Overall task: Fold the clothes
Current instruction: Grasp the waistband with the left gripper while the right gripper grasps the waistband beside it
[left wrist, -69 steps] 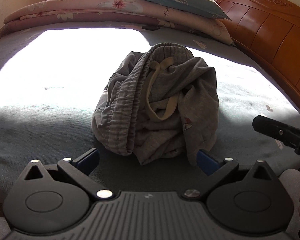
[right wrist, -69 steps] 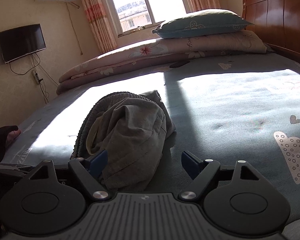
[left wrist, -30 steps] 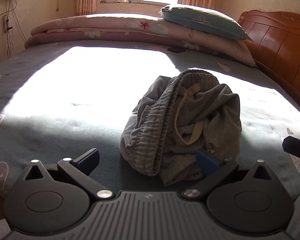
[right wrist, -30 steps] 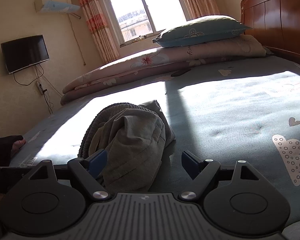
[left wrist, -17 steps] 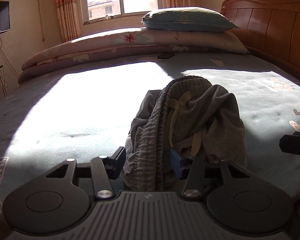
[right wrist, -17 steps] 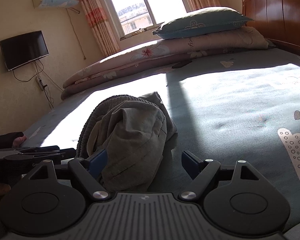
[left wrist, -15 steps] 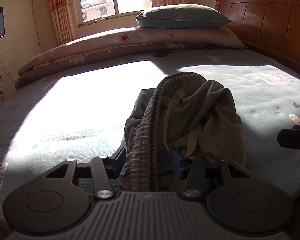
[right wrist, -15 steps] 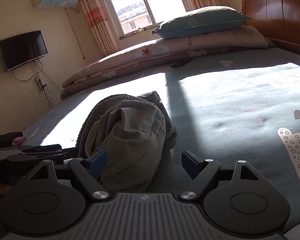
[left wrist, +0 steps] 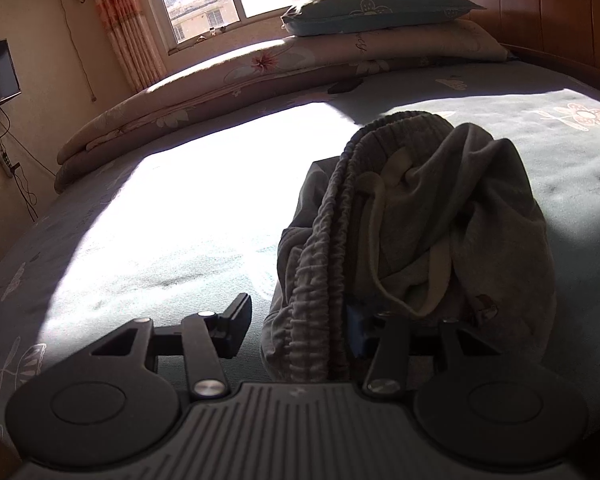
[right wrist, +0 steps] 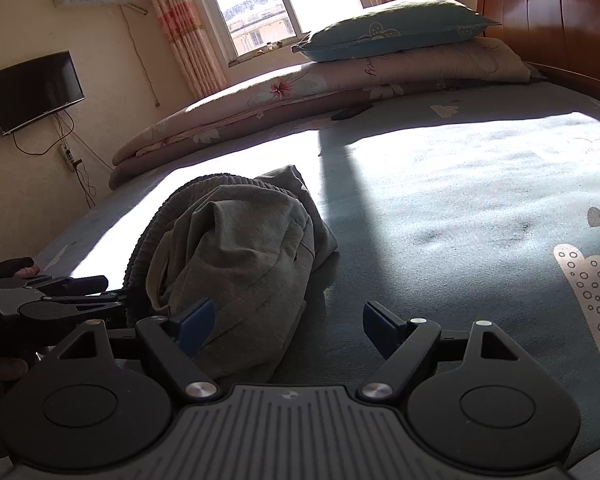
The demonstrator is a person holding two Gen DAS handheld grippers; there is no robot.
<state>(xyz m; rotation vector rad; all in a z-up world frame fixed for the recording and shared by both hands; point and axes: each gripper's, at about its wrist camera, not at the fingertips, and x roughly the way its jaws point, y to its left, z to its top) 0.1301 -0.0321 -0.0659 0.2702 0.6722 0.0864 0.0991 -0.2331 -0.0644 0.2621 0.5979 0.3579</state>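
- The grey drawstring pants (left wrist: 480,208) are seen bunched in a heap on the blue-green printed bedsheet (left wrist: 180,220), near the edge of the bed closest to both cameras. The legs are buried in the folds, so their length cannot be told.
- The left gripper (left wrist: 296,328) is set narrow, its jaws having just been closing, with the ribbed elastic waistband (left wrist: 328,240) standing between them.
- Its blue pad on the picture's right is half hidden behind the waistband. The other pad is seen just clear of the cloth, with a strip of sheet showing between.
- The cream drawstring (left wrist: 374,216) is looped over the front of the heap, and its ends are lost in shadow.
- A small print low on the cloth (left wrist: 484,308) is too dark to be read.
- The right gripper (right wrist: 286,326) is held wide. One pad is beside the near flank of the pants, and whether it touches cannot be told. The other pad is over bare sheet.
- In the left wrist view, only a dark sliver of the right gripper is caught, cut off at the frame's right edge.
- The sunlit patch of sheet is blown out to white.
- A small dark object (left wrist: 342,86) lying by the folded floral quilt (left wrist: 260,76) cannot be identified.
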